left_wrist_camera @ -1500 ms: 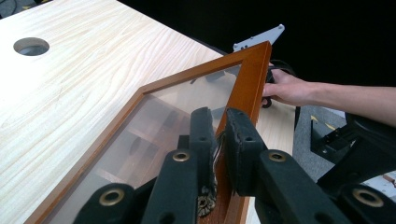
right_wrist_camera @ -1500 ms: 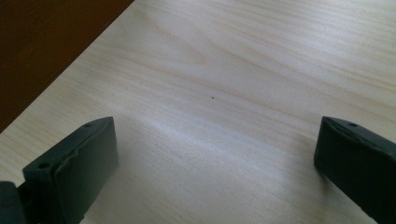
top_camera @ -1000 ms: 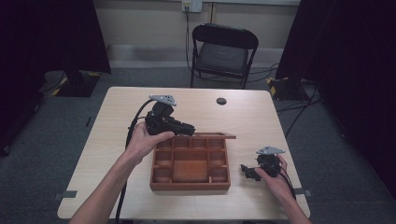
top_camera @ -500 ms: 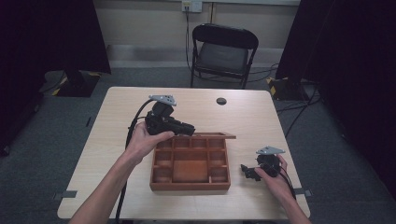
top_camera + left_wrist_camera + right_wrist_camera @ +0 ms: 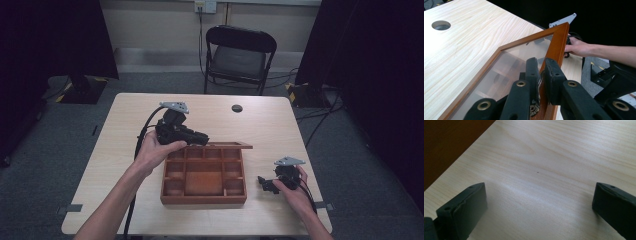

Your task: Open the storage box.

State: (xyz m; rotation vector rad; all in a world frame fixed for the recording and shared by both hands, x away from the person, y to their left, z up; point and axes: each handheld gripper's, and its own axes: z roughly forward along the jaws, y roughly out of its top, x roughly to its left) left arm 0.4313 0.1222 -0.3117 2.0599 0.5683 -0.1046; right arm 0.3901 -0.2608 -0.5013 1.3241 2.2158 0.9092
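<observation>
**Carefully: the glazed lid is swung on its hinge**

Just above the centre of the high view, the left gripper (image 5: 200, 138) is clenched on the frame of the glass-paned, reddish-brown wooden lid (image 5: 227, 145). That lid belongs to the compartmented reddish-brown wooden box (image 5: 204, 175), which sits at the lower middle of the pale wooden table (image 5: 280, 120). In the left gripper view the two black jaws are seen pinched on the frame's edge, low and centre, with the glass pane (image 5: 506, 67) stretching toward the upper left.

The step is judged to be swinging the lid about its back edge. It would be done best if the grip is kept on the wood, never on the glass, and if the arc of the hinge is followed rather than forced, so the box is not dragged.

The lid is raised above the box's far rim; its long axis runs left to right across the frame, and its free corner juts to the right.

At the lower right, the right gripper (image 5: 264, 183) rests near the box with its jaws spread wide over bare tabletop, grasping nothing.
</observation>
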